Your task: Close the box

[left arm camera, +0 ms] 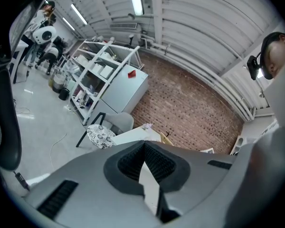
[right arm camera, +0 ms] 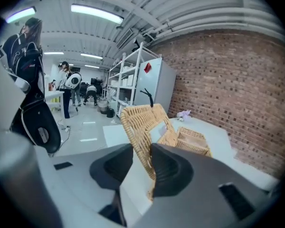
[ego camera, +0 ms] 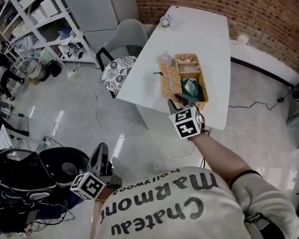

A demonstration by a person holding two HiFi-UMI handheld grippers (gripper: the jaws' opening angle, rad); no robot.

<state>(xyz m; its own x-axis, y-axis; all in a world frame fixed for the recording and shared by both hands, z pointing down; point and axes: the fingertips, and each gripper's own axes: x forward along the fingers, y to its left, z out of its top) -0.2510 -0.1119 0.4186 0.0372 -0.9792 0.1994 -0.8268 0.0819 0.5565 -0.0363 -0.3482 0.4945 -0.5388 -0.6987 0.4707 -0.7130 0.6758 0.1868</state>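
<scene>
From the head view, a white table (ego camera: 209,39) stands on a gray floor, and the wicker box (ego camera: 203,78) sits on it near the close edge. Its lid (ego camera: 170,81) is open and leans out on the box's left side, and something green (ego camera: 192,87) lies inside. The right gripper (ego camera: 181,102) reaches to the near end of the lid. The left gripper (ego camera: 101,151) hangs low by the person's side, well apart from the table. A gray chair (ego camera: 124,44) with a spotty cushion (ego camera: 117,71) stands just beside the table. In the left gripper view, the jaws are pressed together at the tips and hold nothing (only the far table and a brick wall (left arm camera: 190,113) show past them). In the right gripper view, the jaws are narrow and squeeze the edge of the lid, one pad on each side. The lid stands up tilted, and the box shows just behind it, on the right.
</scene>
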